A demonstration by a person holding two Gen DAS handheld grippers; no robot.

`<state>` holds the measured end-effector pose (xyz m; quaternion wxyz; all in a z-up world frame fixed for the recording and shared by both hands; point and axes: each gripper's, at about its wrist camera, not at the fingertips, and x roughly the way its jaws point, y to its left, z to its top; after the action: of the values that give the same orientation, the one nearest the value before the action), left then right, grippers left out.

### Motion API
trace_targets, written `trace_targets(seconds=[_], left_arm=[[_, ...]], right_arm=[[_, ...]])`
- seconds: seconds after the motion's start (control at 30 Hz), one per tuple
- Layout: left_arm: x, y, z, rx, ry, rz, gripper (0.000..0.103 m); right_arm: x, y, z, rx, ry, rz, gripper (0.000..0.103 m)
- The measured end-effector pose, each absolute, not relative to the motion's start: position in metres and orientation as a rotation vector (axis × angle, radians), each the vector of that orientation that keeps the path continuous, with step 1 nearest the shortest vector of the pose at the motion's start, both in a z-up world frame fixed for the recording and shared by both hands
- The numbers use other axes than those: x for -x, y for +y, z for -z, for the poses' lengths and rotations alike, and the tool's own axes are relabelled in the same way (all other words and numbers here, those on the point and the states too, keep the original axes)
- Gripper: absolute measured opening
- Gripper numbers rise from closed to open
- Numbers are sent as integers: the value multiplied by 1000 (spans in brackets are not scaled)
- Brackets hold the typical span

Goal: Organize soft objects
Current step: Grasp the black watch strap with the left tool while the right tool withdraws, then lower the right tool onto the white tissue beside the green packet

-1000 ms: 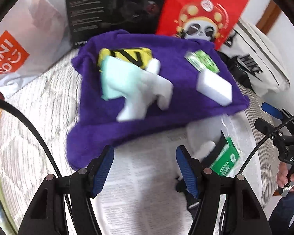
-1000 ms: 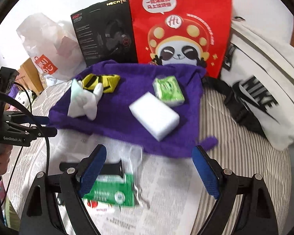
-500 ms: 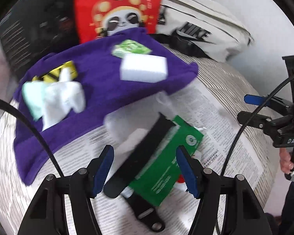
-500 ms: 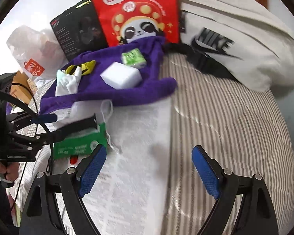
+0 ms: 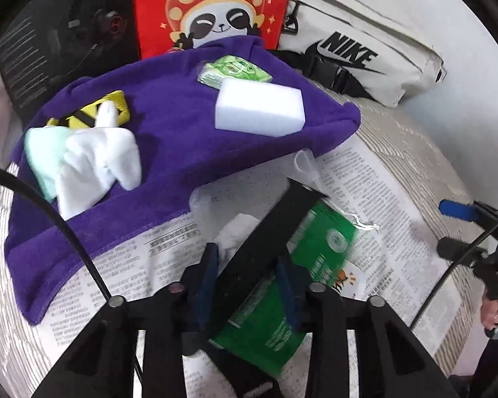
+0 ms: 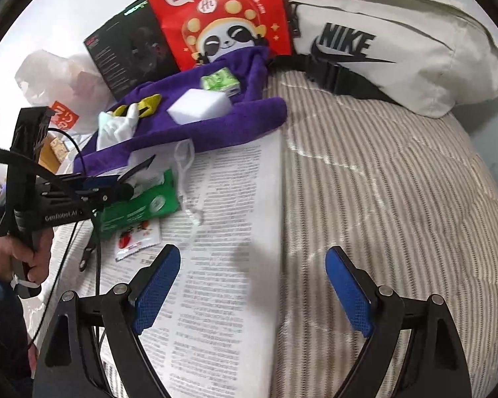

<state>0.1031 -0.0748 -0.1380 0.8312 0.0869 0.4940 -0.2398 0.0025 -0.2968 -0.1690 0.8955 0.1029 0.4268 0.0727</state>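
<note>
Since a second ago both my tools have swung from the towel toward the newspaper, and my left tool (image 5: pixel 245 275) has just been closing; its blue pads now clamp the flat black strap (image 5: pixel 265 242) that lies across the green packet (image 5: pixel 282 285). My right tool (image 6: pixel 252 295) stays spread wide over the newspaper (image 6: pixel 222 265), with nothing between its fingers.

On the bed (image 6: pixel 398 199), the purple towel (image 5: pixel 169 146) lies at about 11 o'clock from my left tool. It carries four soft things: a white sponge (image 5: pixel 260 111) at its 2 o'clock side, a green tissue pack (image 5: pixel 234 71) just beyond it and touching it, a yellow-and-black piece (image 5: pixel 118 106) at 10 o'clock, and a white-and-mint glove (image 5: pixel 83 162) overlapping that piece.

A clear plastic bag (image 5: pixel 215 209) lies on the newspaper at the towel's near edge, partly under the strap, with something white inside; what it is I cannot tell.

Against the wall at 12 o'clock stand a red paper bag (image 6: pixel 225 20), a black box (image 6: pixel 129 56), a white shopping bag (image 6: pixel 59 79) and a white Nike bag (image 6: pixel 398 39). Whether these hold anything I cannot see.
</note>
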Motion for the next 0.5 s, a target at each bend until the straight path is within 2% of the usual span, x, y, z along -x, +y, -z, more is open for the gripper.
trace_targets(seconds=[0.5], left_arm=[[-66, -26, 134, -134, 1077, 446, 33]], right_arm=[[-6, -261, 169, -159, 899, -228, 89]])
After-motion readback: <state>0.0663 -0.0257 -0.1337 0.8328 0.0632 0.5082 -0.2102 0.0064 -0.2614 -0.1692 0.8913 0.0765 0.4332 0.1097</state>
